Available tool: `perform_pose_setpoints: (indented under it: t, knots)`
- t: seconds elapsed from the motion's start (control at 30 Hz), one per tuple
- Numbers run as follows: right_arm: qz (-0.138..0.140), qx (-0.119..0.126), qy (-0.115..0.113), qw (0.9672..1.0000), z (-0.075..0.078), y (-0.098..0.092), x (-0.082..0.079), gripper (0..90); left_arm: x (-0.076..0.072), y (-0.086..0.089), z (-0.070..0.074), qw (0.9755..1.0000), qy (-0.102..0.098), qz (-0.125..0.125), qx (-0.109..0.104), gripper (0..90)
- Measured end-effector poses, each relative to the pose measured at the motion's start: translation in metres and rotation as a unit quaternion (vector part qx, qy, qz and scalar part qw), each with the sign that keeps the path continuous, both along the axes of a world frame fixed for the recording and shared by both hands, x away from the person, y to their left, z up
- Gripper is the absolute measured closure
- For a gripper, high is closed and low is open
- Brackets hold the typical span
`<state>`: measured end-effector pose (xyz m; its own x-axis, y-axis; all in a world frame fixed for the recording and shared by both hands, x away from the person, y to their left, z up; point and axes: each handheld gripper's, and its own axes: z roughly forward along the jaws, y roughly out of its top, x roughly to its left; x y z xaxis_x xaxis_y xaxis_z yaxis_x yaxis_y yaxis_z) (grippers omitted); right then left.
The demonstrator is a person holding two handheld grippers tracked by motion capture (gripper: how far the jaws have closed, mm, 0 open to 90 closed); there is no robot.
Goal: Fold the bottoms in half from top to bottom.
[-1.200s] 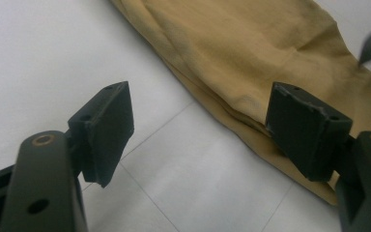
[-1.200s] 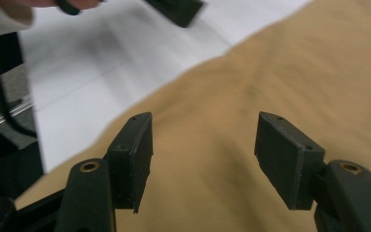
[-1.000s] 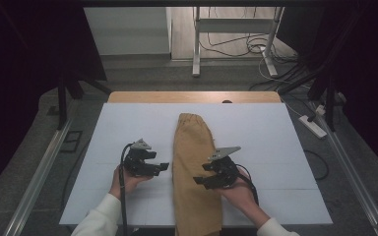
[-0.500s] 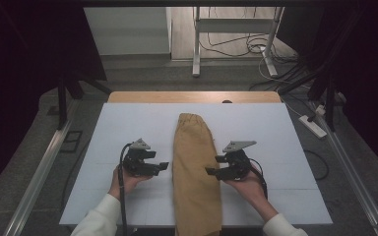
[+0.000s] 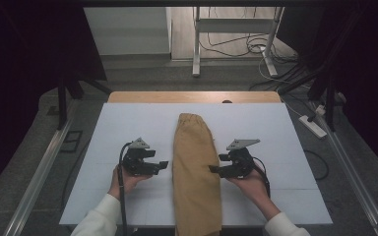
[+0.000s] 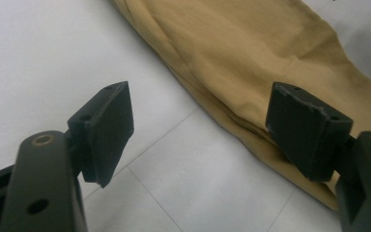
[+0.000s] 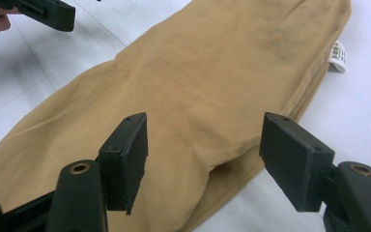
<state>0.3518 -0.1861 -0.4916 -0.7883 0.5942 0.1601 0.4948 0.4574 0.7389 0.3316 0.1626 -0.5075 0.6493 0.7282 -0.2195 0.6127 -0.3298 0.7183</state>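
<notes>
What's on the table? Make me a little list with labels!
cloth: folded tan cloth, lying lengthwise down the middle of the table
tag: small white label at the cloth's edge
table: white top
left tool: open, beside the cloth, holding nothing
right tool: jaws just opened wider, at the cloth's edge, gripping nothing

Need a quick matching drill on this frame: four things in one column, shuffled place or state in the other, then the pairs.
Things:
1. left gripper
2. right gripper
3. tan cloth
4. white tag

Places or states:
A. lies lengthwise down the middle of the white table
B. jaws open over the cloth's edge, where the fabric puckers
C. sticks out from the cloth's edge onto the table
D. jaws open, bare table between them, beside the cloth

Pairs: 1-D, 2-B, 3-A, 4-C
</notes>
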Motion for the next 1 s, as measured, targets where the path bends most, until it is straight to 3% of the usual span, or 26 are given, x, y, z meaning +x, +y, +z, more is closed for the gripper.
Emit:
perform_pose_setpoints:
  t: [0.63, 1.0]
  knots:
    - [-0.009, -0.012, 0.01, 0.9998, -0.007, 0.004, 0.017, 34.1, 0.021, -0.002, 0.001, 0.9999, 0.002, -0.003, -0.014, 24.9]
    - [-0.017, -0.011, 0.005, 0.9998, -0.006, 0.002, 0.026, 34.1, 0.035, 0.0, 0.0, 0.9995, 0.008, 0.011, -0.028, 24.8]
